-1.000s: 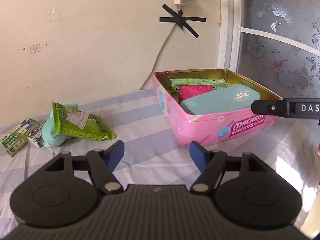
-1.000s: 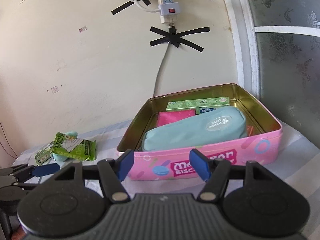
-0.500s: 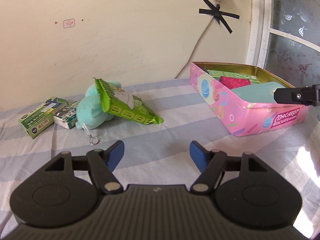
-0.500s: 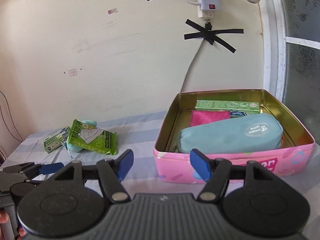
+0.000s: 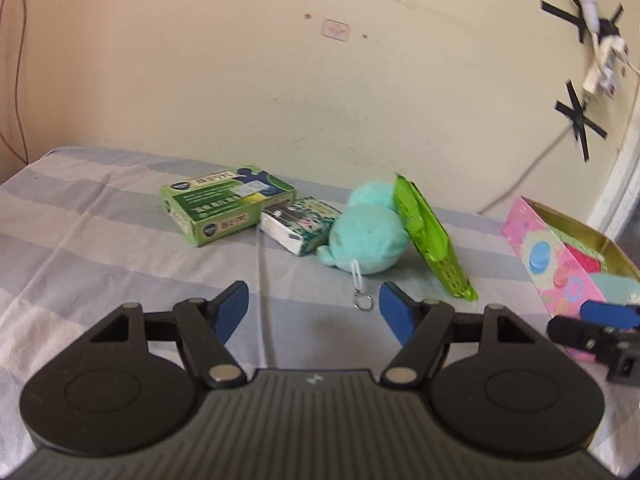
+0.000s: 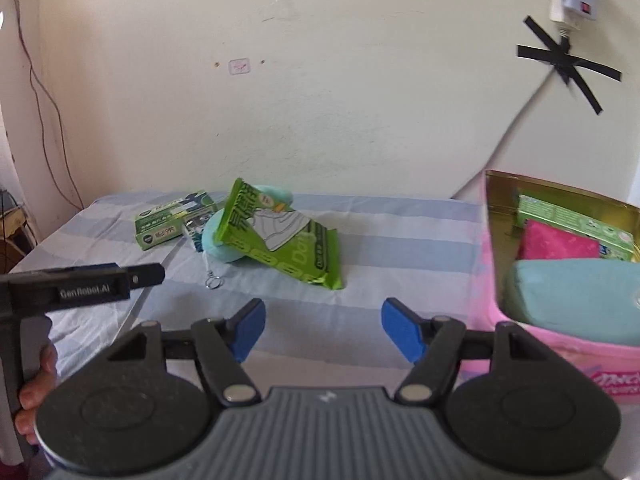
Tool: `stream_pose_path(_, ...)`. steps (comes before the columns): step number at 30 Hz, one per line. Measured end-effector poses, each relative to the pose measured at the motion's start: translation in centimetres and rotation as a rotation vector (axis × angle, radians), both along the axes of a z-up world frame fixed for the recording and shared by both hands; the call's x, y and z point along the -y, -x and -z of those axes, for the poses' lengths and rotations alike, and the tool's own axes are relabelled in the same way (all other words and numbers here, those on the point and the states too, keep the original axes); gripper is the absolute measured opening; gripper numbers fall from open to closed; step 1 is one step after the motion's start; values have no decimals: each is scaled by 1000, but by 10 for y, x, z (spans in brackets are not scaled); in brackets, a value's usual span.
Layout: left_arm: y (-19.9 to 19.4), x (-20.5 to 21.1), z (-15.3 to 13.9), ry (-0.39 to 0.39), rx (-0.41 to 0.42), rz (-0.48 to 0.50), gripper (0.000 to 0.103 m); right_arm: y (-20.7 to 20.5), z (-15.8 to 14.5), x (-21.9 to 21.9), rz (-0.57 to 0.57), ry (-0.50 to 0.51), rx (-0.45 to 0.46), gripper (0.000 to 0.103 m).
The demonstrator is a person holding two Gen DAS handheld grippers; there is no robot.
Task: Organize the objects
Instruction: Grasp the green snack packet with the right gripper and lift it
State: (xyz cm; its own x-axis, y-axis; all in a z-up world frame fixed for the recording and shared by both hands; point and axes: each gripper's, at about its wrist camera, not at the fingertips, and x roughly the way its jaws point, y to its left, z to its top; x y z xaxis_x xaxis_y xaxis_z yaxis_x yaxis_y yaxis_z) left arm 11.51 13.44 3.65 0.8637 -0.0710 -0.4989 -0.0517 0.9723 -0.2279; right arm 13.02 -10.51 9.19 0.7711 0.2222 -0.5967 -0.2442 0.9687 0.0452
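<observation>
A green box (image 5: 224, 204), a small patterned box (image 5: 298, 224), a teal plush with a keyring (image 5: 366, 240) and a green wipes pack (image 5: 430, 240) leaning on the plush lie on the striped bedsheet. My left gripper (image 5: 314, 310) is open and empty, just in front of the plush's keyring. My right gripper (image 6: 322, 330) is open and empty, in front of the wipes pack (image 6: 280, 232). The pink biscuit tin (image 6: 560, 344) at the right holds a teal pouch (image 6: 576, 292), a pink item (image 6: 556, 246) and a green box (image 6: 572, 220).
The wall stands just behind the objects, with a cable and taped power strip (image 6: 568, 4) at the upper right. The bed's left edge (image 5: 24, 172) drops off at far left. The left gripper's body (image 6: 80, 286) shows in the right wrist view.
Both grippers have swung left, away from the tin and toward the loose objects. The plush and boxes now sit centred in the left wrist view. Both jaws stayed open.
</observation>
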Motion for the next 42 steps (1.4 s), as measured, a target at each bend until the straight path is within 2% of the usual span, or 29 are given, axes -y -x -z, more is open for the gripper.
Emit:
stream_pose_path(2,1,-13,-3,48,0,-34,74,-13,6,-17,-34,5,-22,68)
stream_pose_path(6,1,-25,-4,115,-12,-60,74,-39,6,-35,-61,-114,-56,69)
stream_pose_path(7,1,-26,-4,123,-15,-59,74,-42,4,-41,-70,-106,-35,72)
stream_pose_path(11,-1,-25,-5,127,-15,-45,74,-52,7,-80,-132,86,73,74)
stream_pose_path(12,-3,-25,-4,127,-16,-43,74,-58,11,-88,-146,125,79,72)
stream_pose_path(13,-3,-26,-3,128,-16,-44,74,-63,16,-94,-153,156,85,66)
stream_pose_path(14,-3,-27,-3,132,-17,-47,74,-68,20,-98,-151,190,97,48)
stream_pose_path(15,-4,-28,-2,138,-19,-50,74,-71,25,-100,-143,218,101,35)
stream_pose_path(16,-4,-30,-1,145,-22,-53,74,-72,28,-99,-132,227,107,31)
stream_pose_path(19,-4,-32,1,180,-35,-41,74,-54,27,-85,-132,211,130,28)
stream_pose_path(22,-4,-31,2,230,-47,6,74,-17,29,-78,-203,226,123,30)
stream_pose_path(23,-4,-29,2,240,-48,22,74,-5,30,-77,-246,217,102,37)
stream_pose_path(25,-2,-25,2,237,-50,43,74,17,26,-73,-342,138,56,43)
stream_pose_path(26,-2,-23,2,227,-52,51,74,24,23,-68,-372,87,42,54)
stream_pose_path(28,-2,-18,3,209,-59,67,74,26,15,-54,-364,-2,38,61)
stream_pose_path(31,-6,-11,7,185,-93,106,74,7,8,-23,-261,-132,14,61)
stream_pose_path(36,-9,6,15,194,-152,225,74,-36,25,19,-62,-203,-55,61)
stream_pose_path(40,-14,26,25,159,-207,300,74,-58,57,30,-32,-252,-178,61)
stream_pose_path(42,-13,37,26,96,-183,308,72,-52,64,29,-75,-308,-187,52)
